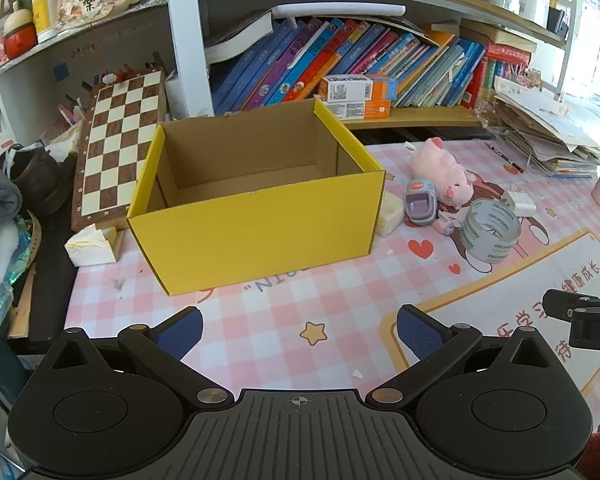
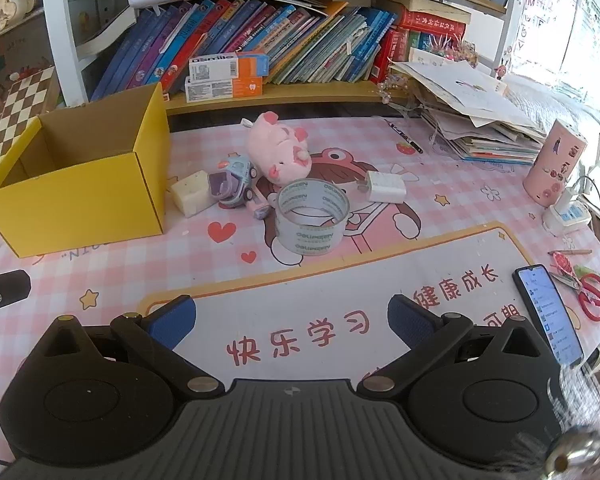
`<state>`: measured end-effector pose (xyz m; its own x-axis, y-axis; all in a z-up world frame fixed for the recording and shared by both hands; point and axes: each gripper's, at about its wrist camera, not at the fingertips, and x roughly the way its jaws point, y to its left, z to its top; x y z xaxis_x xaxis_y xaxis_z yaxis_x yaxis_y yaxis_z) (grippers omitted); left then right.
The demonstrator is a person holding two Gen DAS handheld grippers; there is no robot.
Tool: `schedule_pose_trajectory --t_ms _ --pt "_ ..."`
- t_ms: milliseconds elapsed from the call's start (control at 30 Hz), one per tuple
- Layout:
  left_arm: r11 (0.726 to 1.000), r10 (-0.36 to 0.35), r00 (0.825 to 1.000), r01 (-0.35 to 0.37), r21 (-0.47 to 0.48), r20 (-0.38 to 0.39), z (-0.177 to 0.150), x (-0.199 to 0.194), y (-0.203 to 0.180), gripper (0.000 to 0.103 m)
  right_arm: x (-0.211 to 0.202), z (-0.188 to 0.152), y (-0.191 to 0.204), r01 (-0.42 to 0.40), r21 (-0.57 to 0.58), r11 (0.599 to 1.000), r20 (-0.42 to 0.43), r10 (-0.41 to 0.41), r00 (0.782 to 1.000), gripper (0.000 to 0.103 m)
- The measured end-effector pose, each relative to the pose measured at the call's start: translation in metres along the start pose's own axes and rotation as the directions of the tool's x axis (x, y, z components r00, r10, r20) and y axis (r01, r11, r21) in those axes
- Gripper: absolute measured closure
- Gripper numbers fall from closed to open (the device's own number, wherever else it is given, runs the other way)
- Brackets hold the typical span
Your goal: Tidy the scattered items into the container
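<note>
Box [image 1: 256, 216] sits empty near the mat's [image 2: 300, 272] left edge; tape [image 2: 311, 216], pig [image 2: 278, 150] alongside; both grippers [image 1: 300, 330] [image 2: 290, 318] spread.

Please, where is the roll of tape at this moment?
The roll of tape stands on the pink mat, centre of the right wrist view, just in front of the pink plush pig, between the toy car and the white charger.
</note>
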<state>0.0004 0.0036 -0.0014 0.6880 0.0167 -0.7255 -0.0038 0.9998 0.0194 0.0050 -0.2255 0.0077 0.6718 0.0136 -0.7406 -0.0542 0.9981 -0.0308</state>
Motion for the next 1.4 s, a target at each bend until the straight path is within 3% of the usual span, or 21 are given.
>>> schedule_pose_trajectory --t_ms 1400 --pt "1.0 0.009 1.0 -0.01 -0.024 -0.013 0.0013 0.0016 0.005 0.0 0.0024 -0.0008 0.0081 -0.004 -0.017 1.0 -0.008 0.004 1.0 0.0"
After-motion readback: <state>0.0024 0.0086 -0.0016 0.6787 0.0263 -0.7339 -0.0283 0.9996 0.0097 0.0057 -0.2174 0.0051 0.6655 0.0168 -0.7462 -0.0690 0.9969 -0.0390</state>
